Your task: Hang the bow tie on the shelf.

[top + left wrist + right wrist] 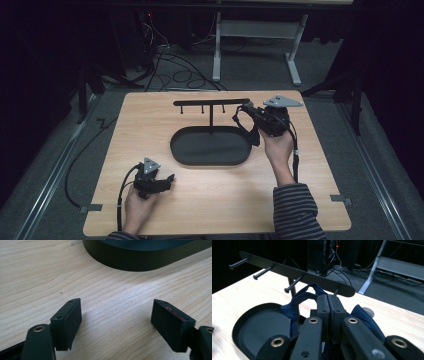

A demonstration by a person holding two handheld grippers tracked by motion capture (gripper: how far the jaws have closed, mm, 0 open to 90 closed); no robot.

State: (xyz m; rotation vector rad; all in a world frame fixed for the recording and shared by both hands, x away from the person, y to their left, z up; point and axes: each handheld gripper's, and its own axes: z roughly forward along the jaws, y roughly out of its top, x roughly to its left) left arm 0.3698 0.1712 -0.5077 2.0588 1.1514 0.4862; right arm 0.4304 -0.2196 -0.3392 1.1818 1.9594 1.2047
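A black stand has an oval tray base (210,161) and a thin post carrying a crossbar (210,102) with several pegs. My right gripper (248,107) is raised at the crossbar's right end, shut on a dark blue fabric strap (240,125) that hangs in a loop over the tray's right side. In the right gripper view the pads of my right gripper (328,302) are pressed together on the blue strap (298,298), just below the crossbar (294,271) and its end peg (336,291). My left gripper (170,179) rests low near the table's front left, open with nothing between its pads (116,322).
The tray's wall (140,262) lies just ahead of the left gripper. The wooden table (310,200) ends close behind the stand. Beyond it are floor cables (175,70) and a white desk frame (217,50). A striped sleeve (295,212) comes in at bottom right.
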